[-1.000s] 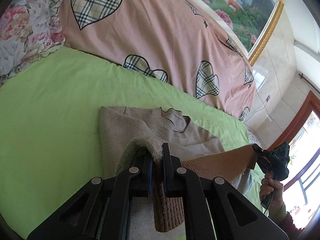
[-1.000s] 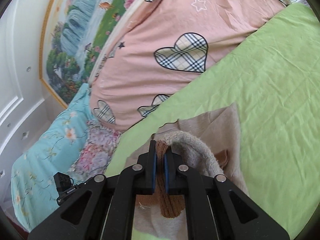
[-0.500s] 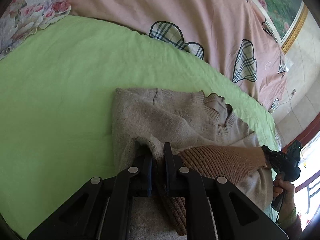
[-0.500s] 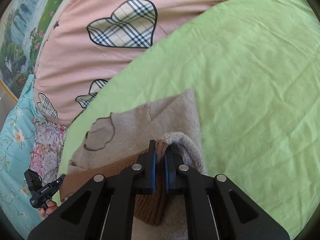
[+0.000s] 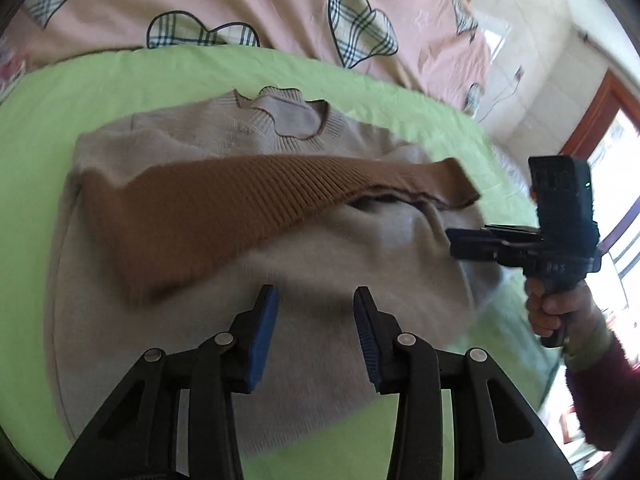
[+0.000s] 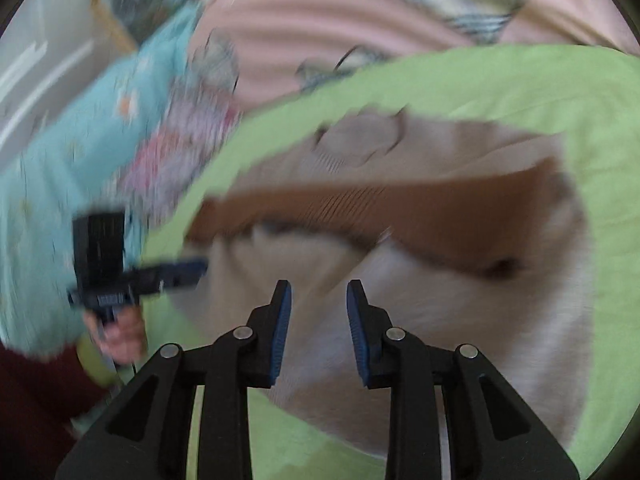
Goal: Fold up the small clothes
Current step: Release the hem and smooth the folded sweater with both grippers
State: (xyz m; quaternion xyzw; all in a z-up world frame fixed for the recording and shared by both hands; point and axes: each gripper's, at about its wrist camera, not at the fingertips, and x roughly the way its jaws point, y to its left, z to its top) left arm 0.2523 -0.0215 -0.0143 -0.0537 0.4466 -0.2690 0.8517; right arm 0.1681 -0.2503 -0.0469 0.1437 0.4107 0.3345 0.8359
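A beige knit sweater (image 5: pixel 320 248) (image 6: pixel 460 304) lies on the green sheet (image 5: pixel 48 128), folded over so its brown ribbed hem (image 5: pixel 240 196) (image 6: pixel 400 204) crosses the chest below the neckline (image 5: pixel 296 120). My left gripper (image 5: pixel 316 300) hovers over the folded beige part, its jaws opening with nothing between them. My right gripper (image 6: pixel 318 292) is likewise over the fold, jaws opening and empty; that view is blurred. Each gripper shows in the other's view, the right gripper (image 5: pixel 472 244) at the sweater's right side and the left gripper (image 6: pixel 188 272) at its left edge, each held by a hand.
A pink quilt (image 5: pixel 248 4) with plaid hearts lies along the far side of the bed. Floral pillows (image 6: pixel 80 140) sit at the head end. A tiled wall and a wooden door frame (image 5: pixel 592 108) stand beyond the bed's far corner.
Both grippers carried the hem up over the sweater, laid it across the chest and let go. Their jaws went from shut on the hem to open, and both pulled back.
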